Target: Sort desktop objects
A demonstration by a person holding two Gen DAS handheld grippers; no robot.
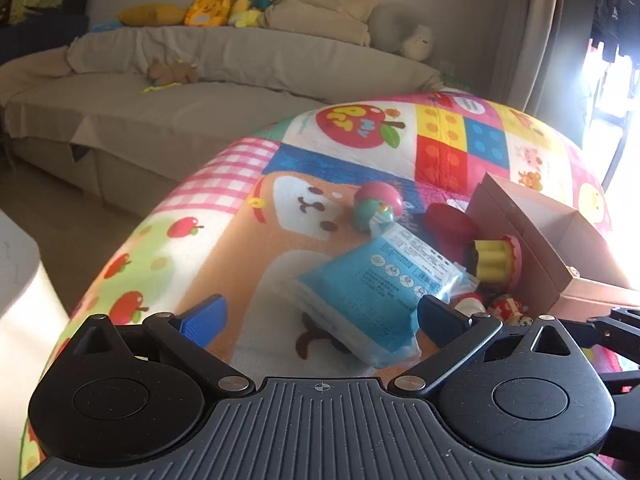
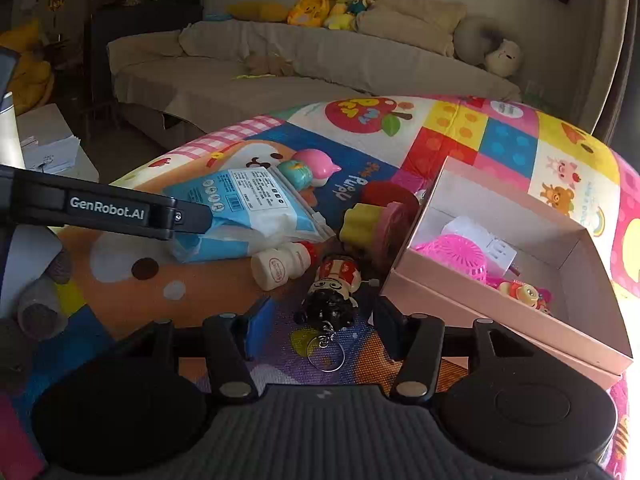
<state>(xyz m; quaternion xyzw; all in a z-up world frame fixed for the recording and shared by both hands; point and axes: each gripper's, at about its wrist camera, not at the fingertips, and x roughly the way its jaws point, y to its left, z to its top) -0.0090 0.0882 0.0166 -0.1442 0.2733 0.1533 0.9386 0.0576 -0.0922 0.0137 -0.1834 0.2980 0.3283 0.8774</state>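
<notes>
Keychain figure (image 2: 334, 296) between jaws of right hand-held gripper (image 2: 322, 326) — tilted downward, unpinched.

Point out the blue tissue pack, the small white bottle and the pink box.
blue tissue pack (image 1: 384, 280), left wrist view, printed top face.
small white bottle (image 2: 280, 266), right wrist view, its body.
pink box (image 2: 500, 316), right wrist view, near outer wall.

one tissue pack (image 2: 244, 208), one box (image 2: 516, 280), one keychain figure (image 2: 334, 292).
</notes>
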